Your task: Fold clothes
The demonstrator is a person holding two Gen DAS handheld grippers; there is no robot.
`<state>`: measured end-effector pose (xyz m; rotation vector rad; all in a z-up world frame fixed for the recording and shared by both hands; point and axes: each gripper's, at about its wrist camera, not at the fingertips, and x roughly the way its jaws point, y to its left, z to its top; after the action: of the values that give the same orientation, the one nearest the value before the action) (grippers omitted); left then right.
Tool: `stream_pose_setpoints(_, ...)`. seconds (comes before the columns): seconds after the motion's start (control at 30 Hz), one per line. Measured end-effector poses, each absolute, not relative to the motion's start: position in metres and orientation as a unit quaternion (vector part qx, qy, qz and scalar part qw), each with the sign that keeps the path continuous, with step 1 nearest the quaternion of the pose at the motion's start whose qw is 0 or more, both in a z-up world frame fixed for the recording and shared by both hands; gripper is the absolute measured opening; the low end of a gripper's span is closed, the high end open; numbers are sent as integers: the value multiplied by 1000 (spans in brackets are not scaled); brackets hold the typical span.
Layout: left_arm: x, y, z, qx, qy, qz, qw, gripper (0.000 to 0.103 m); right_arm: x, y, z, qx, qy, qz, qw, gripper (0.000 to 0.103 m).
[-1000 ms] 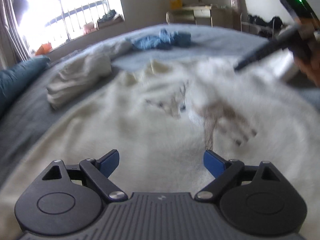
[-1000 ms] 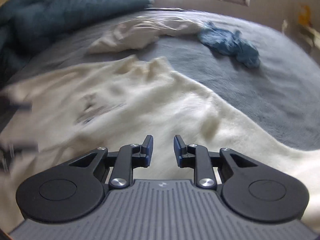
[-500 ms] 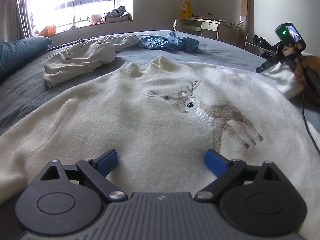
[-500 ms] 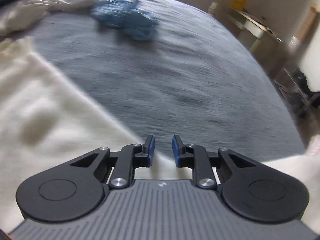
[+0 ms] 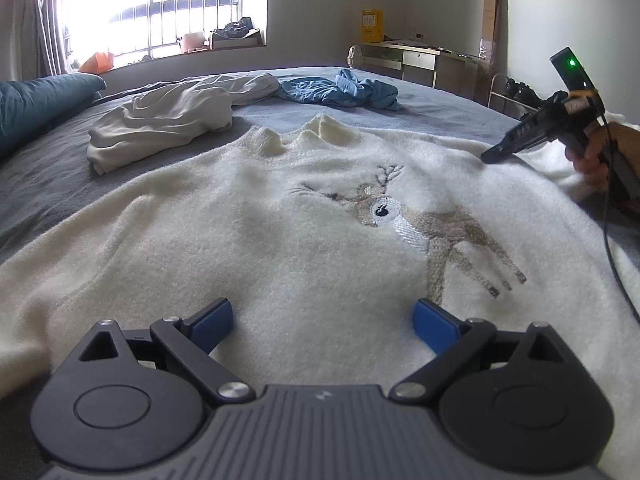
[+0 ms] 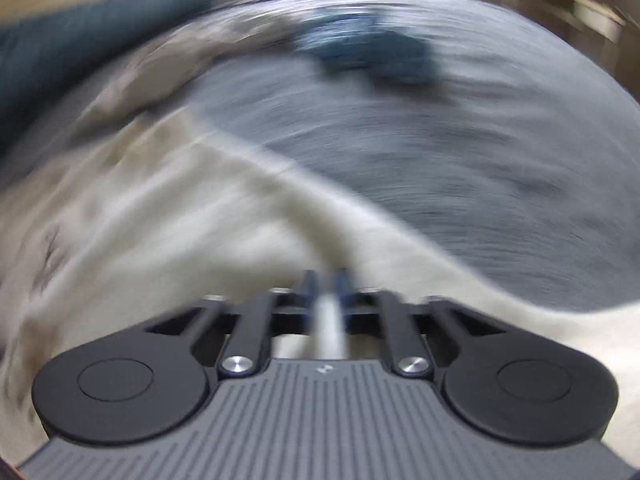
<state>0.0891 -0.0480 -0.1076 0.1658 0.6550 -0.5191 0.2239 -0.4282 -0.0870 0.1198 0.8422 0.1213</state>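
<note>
While the right gripper (image 6: 325, 292) pinches a fold of the cream sweater (image 5: 320, 248) at its edge, the left gripper (image 5: 324, 320) hangs wide over the hem. Spread face-up on the bed (image 5: 52, 184), the sweater looks ready for a sleeve fold inward, which needs taut fabric.

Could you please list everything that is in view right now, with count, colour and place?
Sweater: one, cream with a deer motif, spread flat on the bed, neck away from the left camera.
White garment: one, off-white, crumpled beyond the sweater, to the left.
Blue garment: one, light blue, crumpled at the far side.
Bed: one, grey cover.
Pillow: one, dark teal, far left.
Desk: one, pale, by the far wall.
Left gripper: one, black with blue pads, open over the hem.
Right gripper: one, black, shut on a sweater fold; that view is blurred.
Hand: one, holding the right gripper.
</note>
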Motion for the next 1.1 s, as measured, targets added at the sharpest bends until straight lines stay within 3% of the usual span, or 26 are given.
stream_pose_setpoints(0.2,89,-49,-108,81,316,-252,911,98,202,-398,-60,46,374,131,917,5)
stream_pose_setpoints(0.33,88,-48,-108,81,315,-251,912,98,241,-375,-96,-44,416,96,903,1)
stream_pose_setpoints(0.43,87,-46,-108,79,314,-252,912,98,255,-399,-88,10,401,37,915,0)
stream_pose_setpoints(0.47,88,-45,-108,76,314,-254,912,99,252,-400,-80,20,392,35,919,5)
stream_pose_setpoints(0.67,87,-44,-109,69,311,-255,913,99,224,-312,-74,-54,405,245,879,4)
stream_pose_setpoints(0.73,86,-44,-109,70,310,-254,914,99,238,-296,-94,-122,419,200,877,5)
stream_pose_setpoints(0.83,87,-41,-109,63,310,-256,913,99,238,-300,-81,-104,403,193,888,2)
stream_pose_setpoints(0.87,88,-40,-109,59,311,-258,913,99,238,-301,-77,-98,398,191,892,8)
stream_pose_setpoints(0.97,89,-37,-109,49,311,-262,913,100,238,-304,-65,-80,383,189,901,9)
stream_pose_setpoints(1.1,88,-39,-110,51,309,-259,914,100,221,-262,-92,-139,422,296,845,10)
